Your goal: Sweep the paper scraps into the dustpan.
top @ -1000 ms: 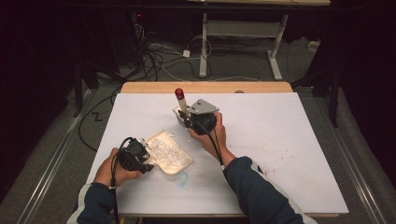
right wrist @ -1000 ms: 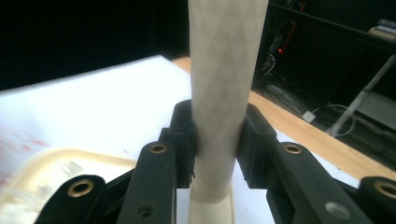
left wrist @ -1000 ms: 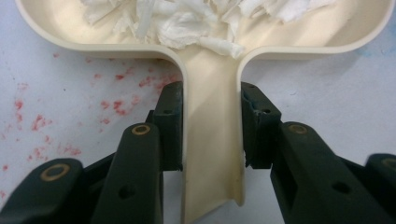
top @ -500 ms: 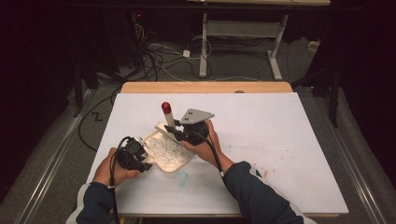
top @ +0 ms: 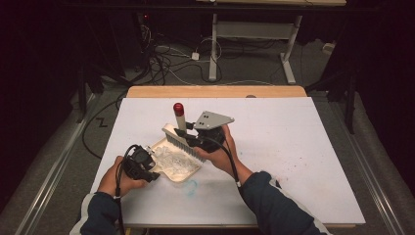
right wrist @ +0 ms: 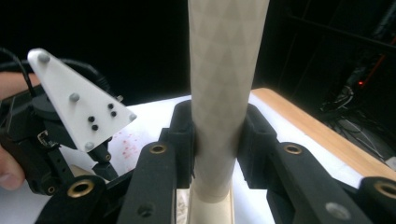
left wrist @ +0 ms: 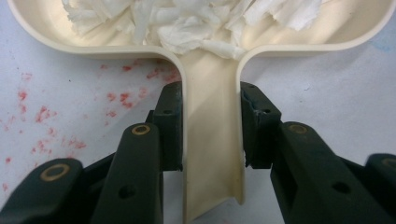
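Observation:
A cream dustpan (top: 194, 171) lies on the white table, and white paper scraps (top: 172, 161) are piled in it. My left gripper (top: 148, 164) is shut on the dustpan's handle (left wrist: 212, 140), one pad on each side, with the paper scraps (left wrist: 187, 23) heaped just beyond. My right gripper (top: 196, 140) is shut on a brush's pale handle (right wrist: 226, 70). The brush (top: 182, 140) has a red-tipped handle standing upward, and its bristle head hangs over the pan's far rim. In the right gripper view my left gripper (right wrist: 100, 161) sits at the left under its grey plate.
The white table (top: 303, 147) has a wooden strip (top: 215, 91) along its far edge. A blue smear (top: 192, 187) marks the table in front of the pan, and red specks (left wrist: 121, 95) lie beside the pan's handle. Cables (top: 171, 63) and a desk frame (top: 254, 29) stand on the floor beyond.
My right gripper has carried the brush left and toward the person, from beyond the dustpan to over its far rim. The left gripper and the dustpan have stayed put.

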`<state>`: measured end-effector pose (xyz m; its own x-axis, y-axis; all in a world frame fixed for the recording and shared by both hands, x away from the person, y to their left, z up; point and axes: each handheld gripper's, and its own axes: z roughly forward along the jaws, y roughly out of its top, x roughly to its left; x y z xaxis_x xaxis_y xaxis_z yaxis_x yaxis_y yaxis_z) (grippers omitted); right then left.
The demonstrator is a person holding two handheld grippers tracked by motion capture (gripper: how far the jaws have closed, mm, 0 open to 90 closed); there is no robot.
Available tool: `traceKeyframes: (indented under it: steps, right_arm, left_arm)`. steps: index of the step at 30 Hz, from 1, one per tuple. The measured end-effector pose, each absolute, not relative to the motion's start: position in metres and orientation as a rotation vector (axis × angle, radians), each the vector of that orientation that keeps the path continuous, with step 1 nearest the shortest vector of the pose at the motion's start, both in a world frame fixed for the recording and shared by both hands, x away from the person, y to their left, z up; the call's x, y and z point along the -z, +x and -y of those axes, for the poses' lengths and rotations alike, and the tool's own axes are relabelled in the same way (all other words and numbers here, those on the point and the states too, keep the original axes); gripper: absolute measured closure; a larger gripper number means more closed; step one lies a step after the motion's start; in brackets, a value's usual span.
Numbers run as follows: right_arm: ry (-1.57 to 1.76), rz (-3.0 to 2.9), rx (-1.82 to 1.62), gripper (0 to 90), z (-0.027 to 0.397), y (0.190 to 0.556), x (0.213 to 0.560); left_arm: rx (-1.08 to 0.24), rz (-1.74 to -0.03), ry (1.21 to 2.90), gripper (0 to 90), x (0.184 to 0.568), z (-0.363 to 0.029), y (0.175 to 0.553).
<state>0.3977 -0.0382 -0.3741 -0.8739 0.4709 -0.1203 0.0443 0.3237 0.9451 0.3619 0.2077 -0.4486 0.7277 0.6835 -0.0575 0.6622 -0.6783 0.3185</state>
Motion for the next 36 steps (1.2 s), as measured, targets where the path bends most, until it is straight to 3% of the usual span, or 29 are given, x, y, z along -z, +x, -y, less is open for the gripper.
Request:
traceKeyframes:
  steps: [12, 19, 36]
  right_arm:
    - [0.680, -2.167, -1.447, 71.1, 0.086, 0.407, 0.376]
    - [0.739, -2.215, -1.356, 71.1, 0.094, 0.385, 0.394]
    - [0.569, -2.337, -1.380, 71.2, 0.043, 0.331, 0.394]
  left_arm:
    - [-0.095, -1.038, 2.632, 62.5, 0.447, -0.207, 0.358]
    - [-0.108, -1.040, 2.644, 62.5, 0.448, -0.208, 0.350]
    - [-0.145, -1.051, 2.678, 62.4, 0.447, -0.200, 0.340]
